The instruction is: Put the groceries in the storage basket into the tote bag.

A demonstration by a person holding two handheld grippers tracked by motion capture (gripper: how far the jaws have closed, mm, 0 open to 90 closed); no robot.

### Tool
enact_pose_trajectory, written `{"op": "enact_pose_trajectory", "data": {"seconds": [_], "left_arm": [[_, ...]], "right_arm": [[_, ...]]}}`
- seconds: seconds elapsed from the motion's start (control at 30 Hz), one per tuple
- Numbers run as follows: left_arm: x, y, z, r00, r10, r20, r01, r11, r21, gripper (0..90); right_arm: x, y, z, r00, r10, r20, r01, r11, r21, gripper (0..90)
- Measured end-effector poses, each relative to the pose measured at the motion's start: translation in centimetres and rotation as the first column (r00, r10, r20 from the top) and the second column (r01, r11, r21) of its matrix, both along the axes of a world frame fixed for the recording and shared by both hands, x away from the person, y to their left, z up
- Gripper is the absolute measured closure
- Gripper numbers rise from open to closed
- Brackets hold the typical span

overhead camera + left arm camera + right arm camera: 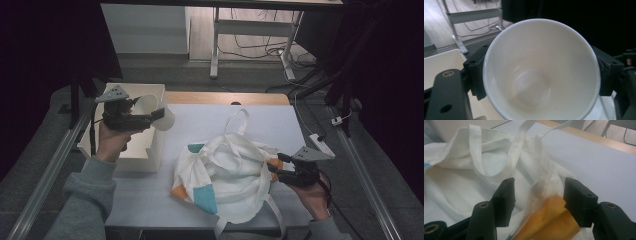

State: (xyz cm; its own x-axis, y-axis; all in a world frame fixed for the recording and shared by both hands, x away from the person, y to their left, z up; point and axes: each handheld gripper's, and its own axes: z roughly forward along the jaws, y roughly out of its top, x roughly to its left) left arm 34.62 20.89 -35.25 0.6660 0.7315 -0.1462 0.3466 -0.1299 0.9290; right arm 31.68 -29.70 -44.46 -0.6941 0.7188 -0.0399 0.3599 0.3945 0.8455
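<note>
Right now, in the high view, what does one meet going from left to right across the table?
Left hand-held gripper clamped on a white cup above the white box → white tote bag with teal and orange patches → right hand-held gripper, jaws apart at the bag's orange edge.

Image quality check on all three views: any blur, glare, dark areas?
High view: dark and murky at both sides, the table evenly lit, soft overall, no glare. Left gripper view: the cup is close and soft, faint sheen inside, background black at right. Right gripper view: the bag is bright and slightly washed out, its folds readable; the near tongs are a bit blurred.
</note>
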Motion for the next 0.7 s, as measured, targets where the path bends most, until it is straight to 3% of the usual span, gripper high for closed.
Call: {"op": "enact_pose_trajectory", "data": {"seconds": [0.4, 0.7], "left_arm": [[-1.3, -3.8, -0.7, 0.9928, -0.120, 0.001, 0.120, 0.9927, 0.012, 19.5], [-1.5, -5.3, -1.5, 0.9877, -0.156, -0.012, 0.156, 0.9877, -0.007, 19.5]], "right_arm": [[-0.1, 0.2, 0.2, 0.9999, 0.005, 0.013, -0.005, 1.000, 0.003, 42.4], [-0.2, 0.0, 0.4, 0.9998, 0.003, 0.019, -0.003, 1.000, 0.010, 42.3]]}}
